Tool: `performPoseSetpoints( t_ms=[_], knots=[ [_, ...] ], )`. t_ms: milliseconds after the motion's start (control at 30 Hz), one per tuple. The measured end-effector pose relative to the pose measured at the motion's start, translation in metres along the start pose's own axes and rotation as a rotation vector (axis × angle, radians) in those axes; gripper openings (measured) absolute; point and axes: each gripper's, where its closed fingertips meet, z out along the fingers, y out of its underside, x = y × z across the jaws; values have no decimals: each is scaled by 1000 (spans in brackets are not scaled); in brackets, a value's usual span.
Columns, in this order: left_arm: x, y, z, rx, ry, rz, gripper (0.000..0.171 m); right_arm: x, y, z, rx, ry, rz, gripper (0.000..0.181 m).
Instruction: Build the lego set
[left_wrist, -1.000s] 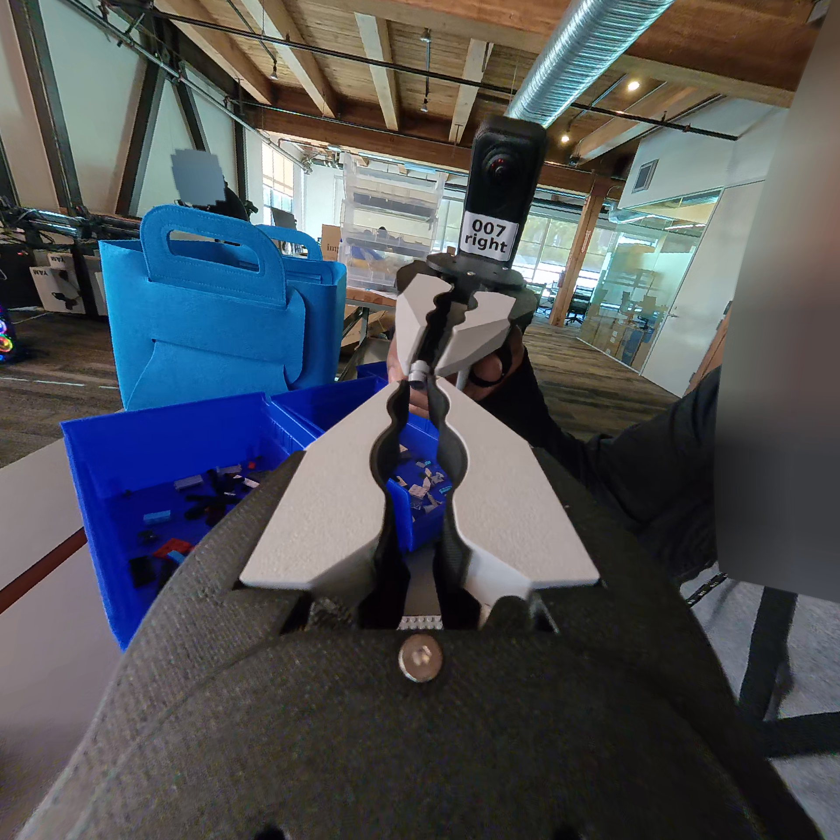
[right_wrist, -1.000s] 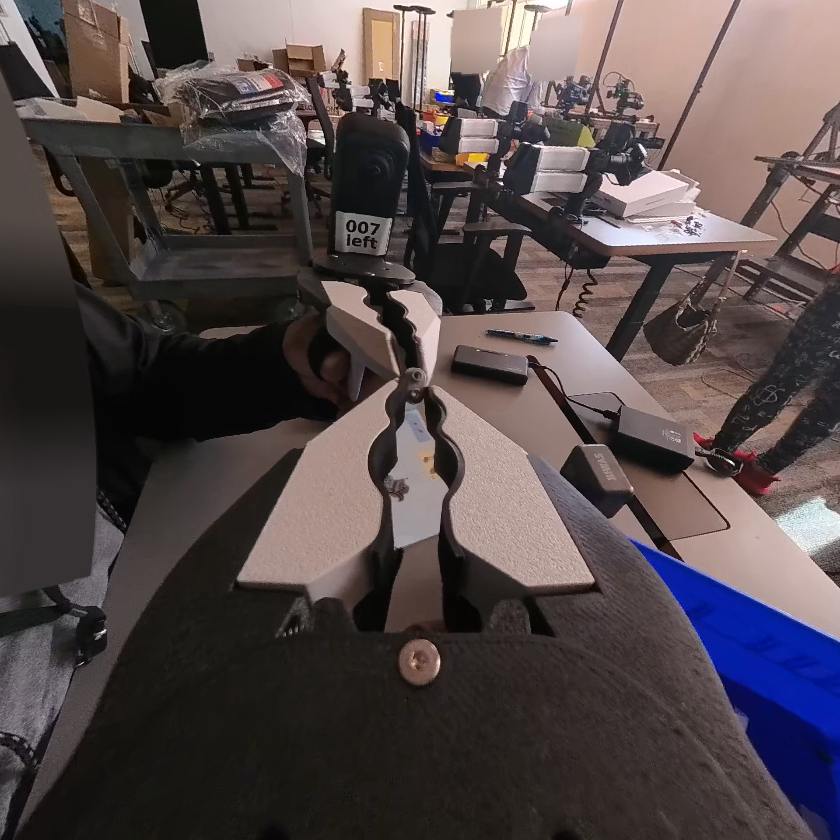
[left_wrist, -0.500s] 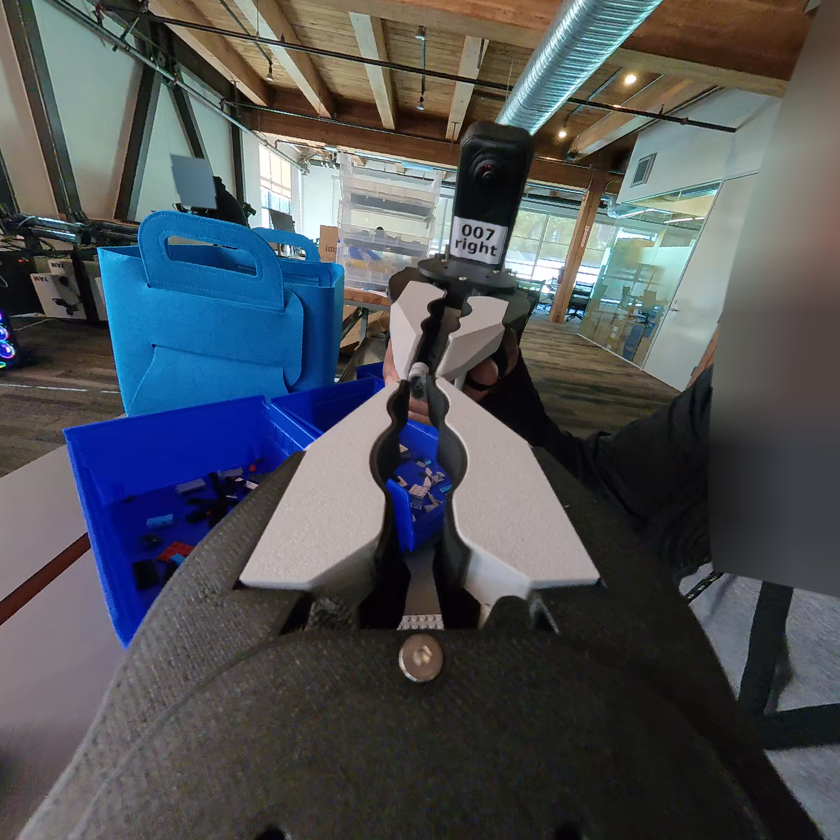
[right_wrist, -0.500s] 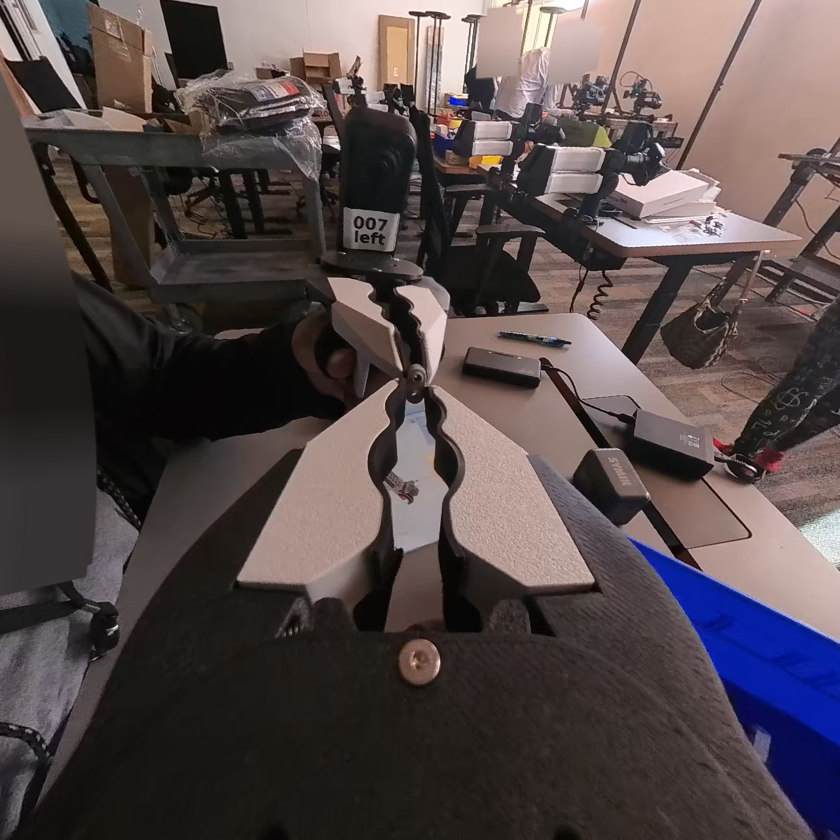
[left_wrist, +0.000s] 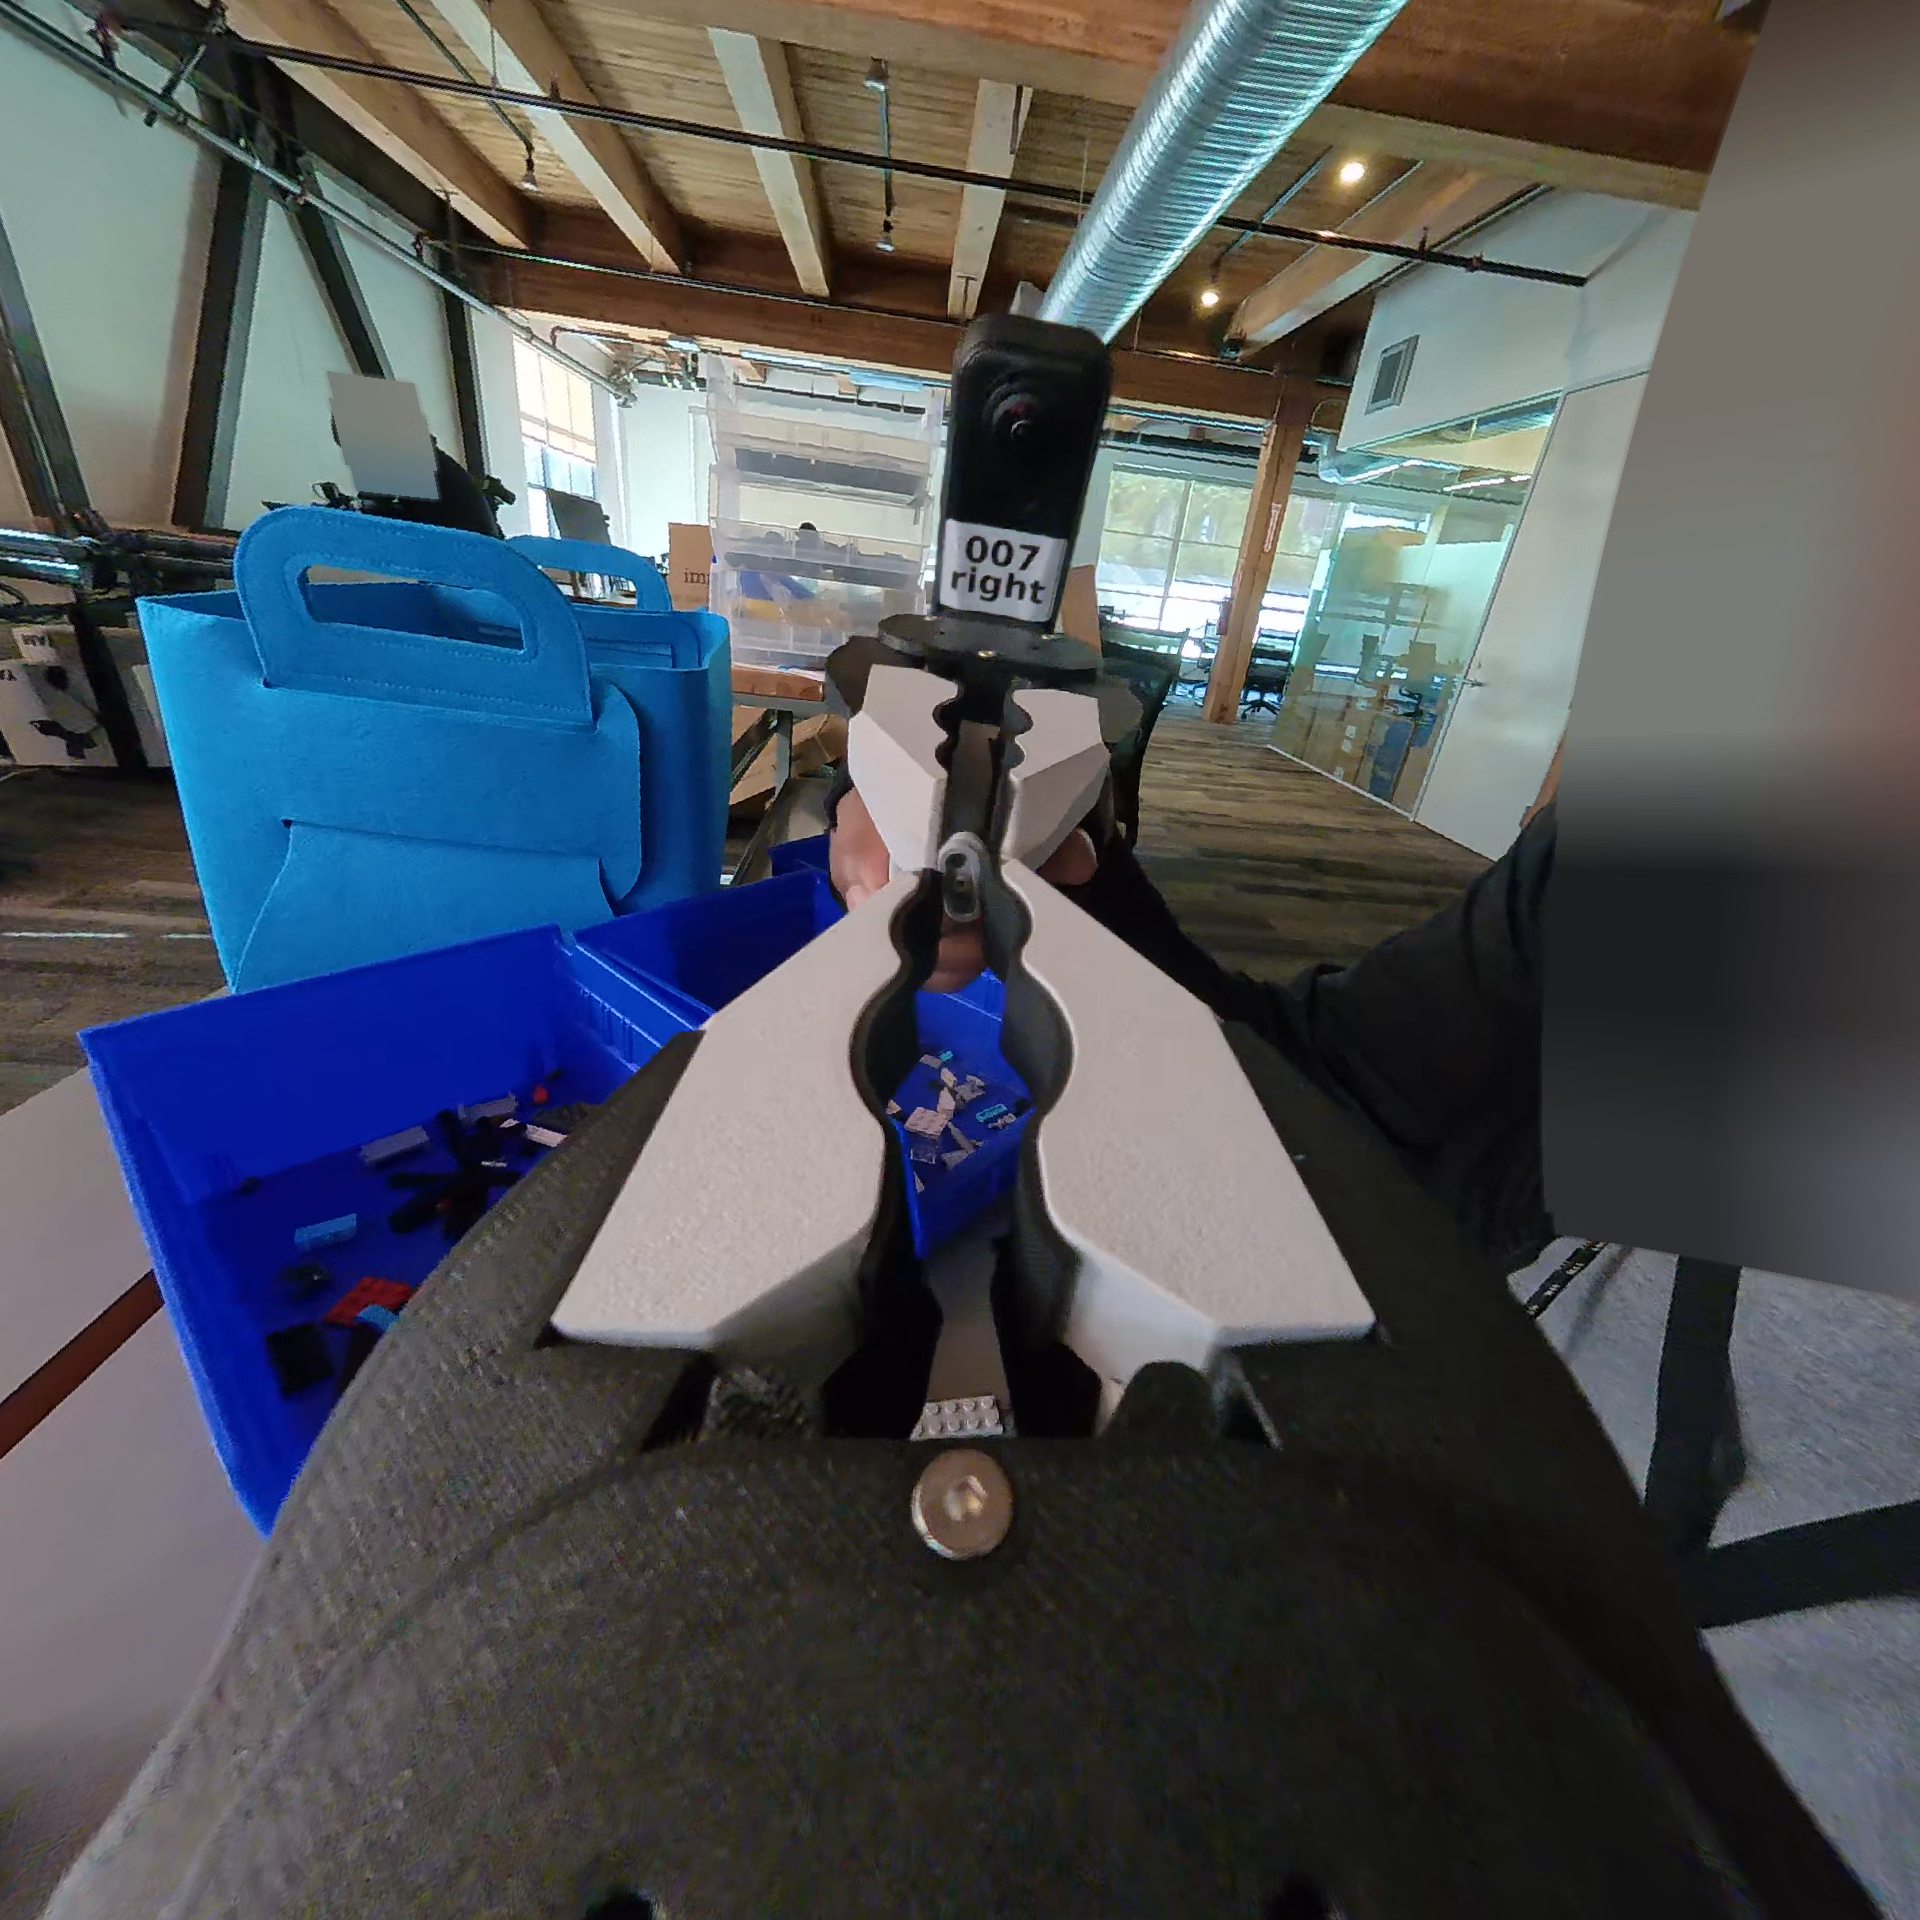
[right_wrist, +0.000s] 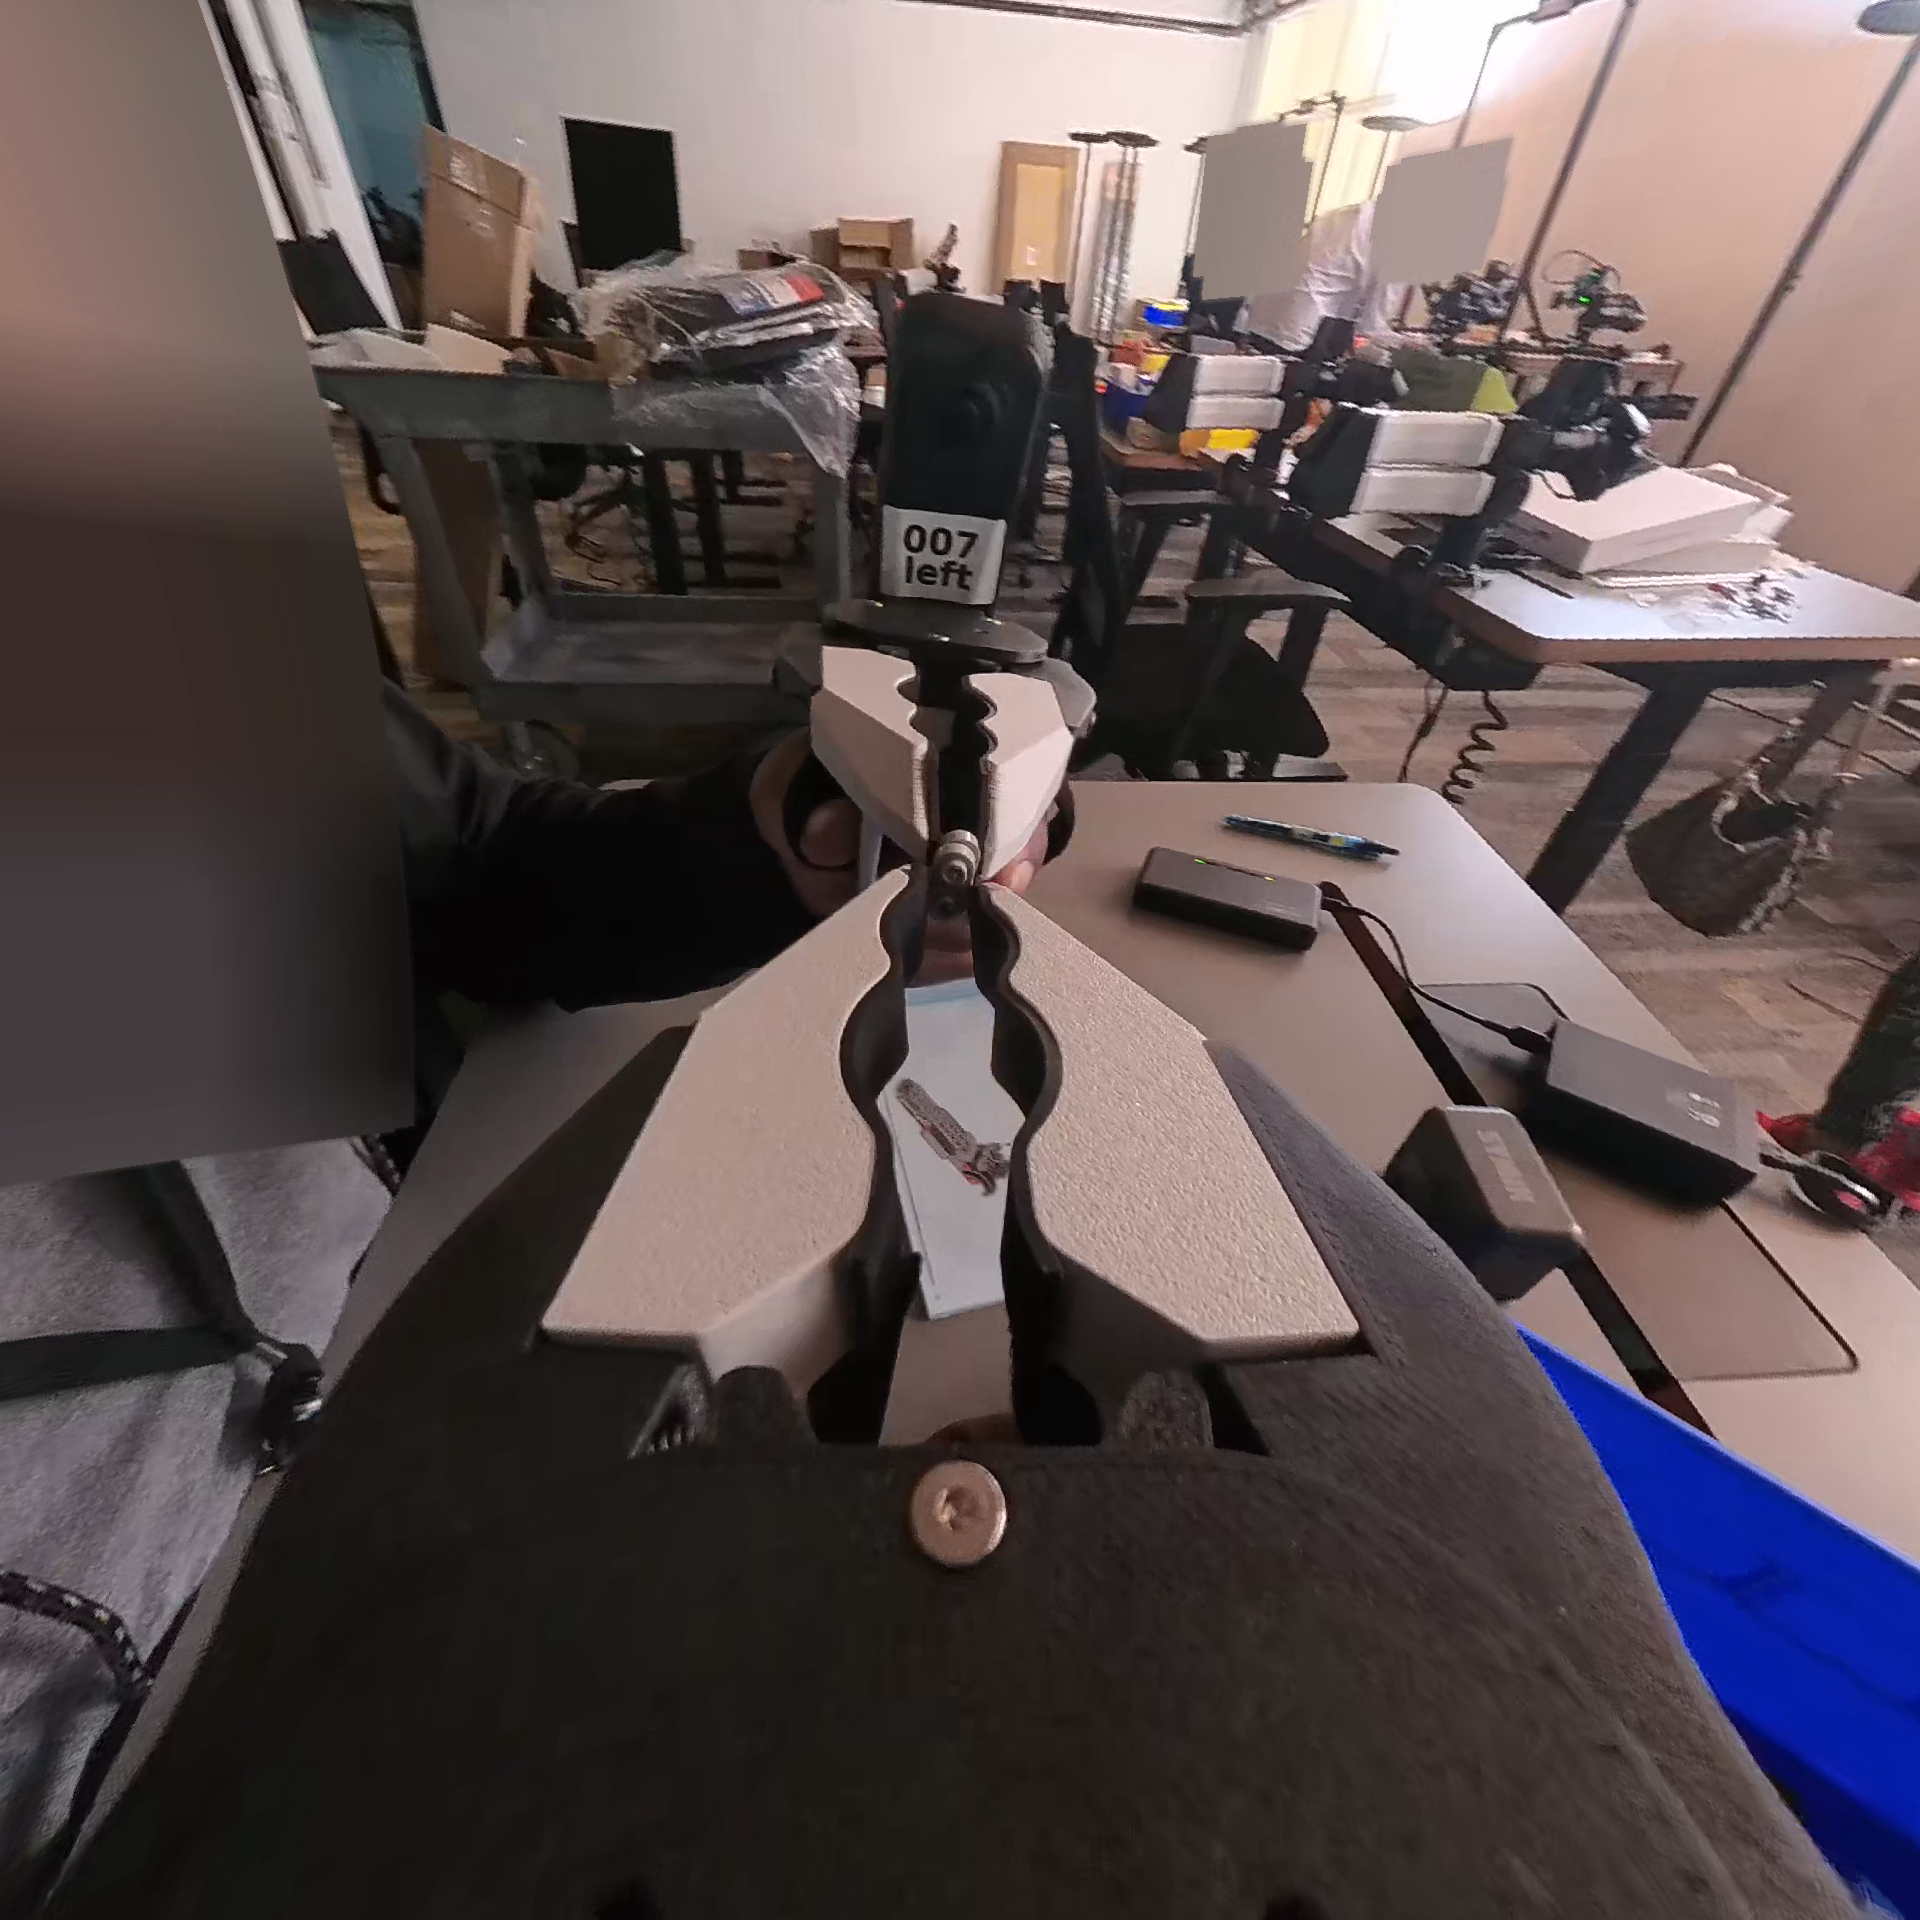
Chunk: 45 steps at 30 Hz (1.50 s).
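Right wrist view: instruction sheet (right_wrist: 951, 1195) shows farther down.

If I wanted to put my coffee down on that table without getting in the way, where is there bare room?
The free stretch of the table lies between the black box with the pen behind it and the two grippers meeting tip to tip. The right edge is crowded: power bricks, cables, then the blue bins of lego pieces. The instruction sheet sits under the grippers.

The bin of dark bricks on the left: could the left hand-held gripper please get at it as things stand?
Probably not yet. The bin is open-topped and unobstructed, but the left hand-held gripper is shut on a small grey piece, tip to tip with the right hand-held gripper.
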Motion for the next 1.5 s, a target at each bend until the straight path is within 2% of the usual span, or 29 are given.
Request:
performPoseSetpoints(
  t_ms=[533,800,1100,1500],
  knots=[
    [4,3,0,-62,-44,141,8,-5,2,0,4,-58,-1,8],
    [6,8,0,-96,-23,120,8,-9,7,3,-14,-97,-16,8],
    [3,10,-1,-87,-4,36,9,-6,8,4,-15,-82,-34,7],
    [-9,-5,-5,25,-74,51,9,9,3,8,45,-29,72,8]
  ],
)
